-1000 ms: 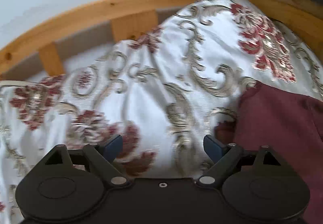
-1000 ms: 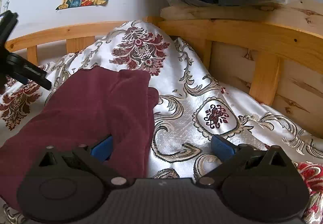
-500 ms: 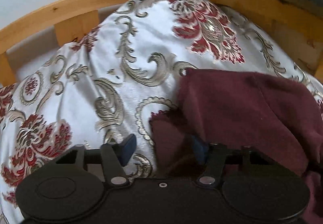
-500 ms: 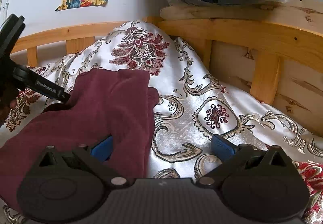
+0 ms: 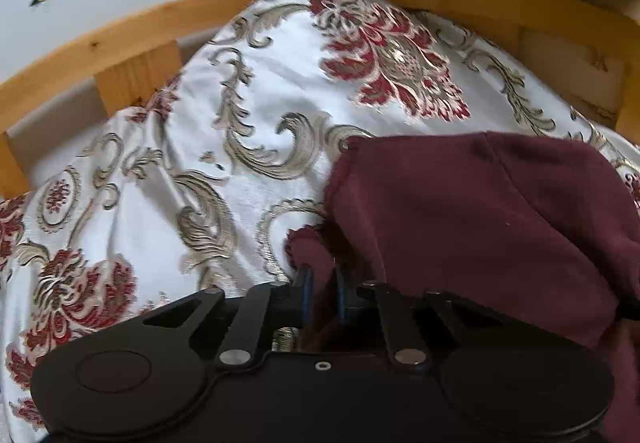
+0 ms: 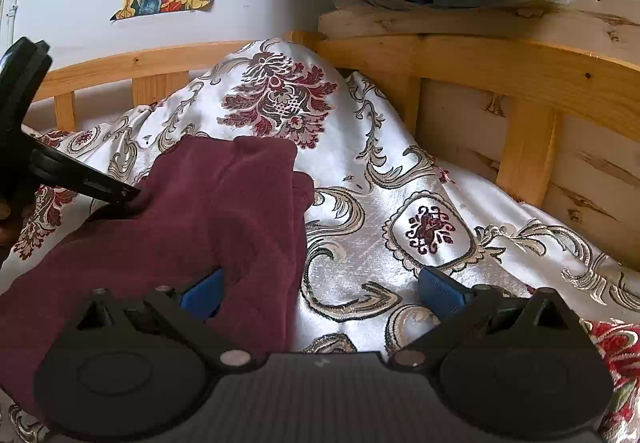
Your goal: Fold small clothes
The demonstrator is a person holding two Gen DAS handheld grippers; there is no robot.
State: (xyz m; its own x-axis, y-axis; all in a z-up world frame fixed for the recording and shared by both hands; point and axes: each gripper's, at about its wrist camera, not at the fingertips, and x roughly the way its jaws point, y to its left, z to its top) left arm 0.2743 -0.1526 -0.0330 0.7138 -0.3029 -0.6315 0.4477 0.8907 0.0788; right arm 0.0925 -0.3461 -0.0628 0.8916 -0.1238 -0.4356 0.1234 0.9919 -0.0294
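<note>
No readable text, label, brand or number appears anywhere.

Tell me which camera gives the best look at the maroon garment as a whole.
The right wrist view. There the maroon garment lies spread across the patterned bedspread, its far and right edges visible, with the left gripper at its left edge. The left wrist view shows only part of it, its near edge bunched between the closing jaws.
</note>
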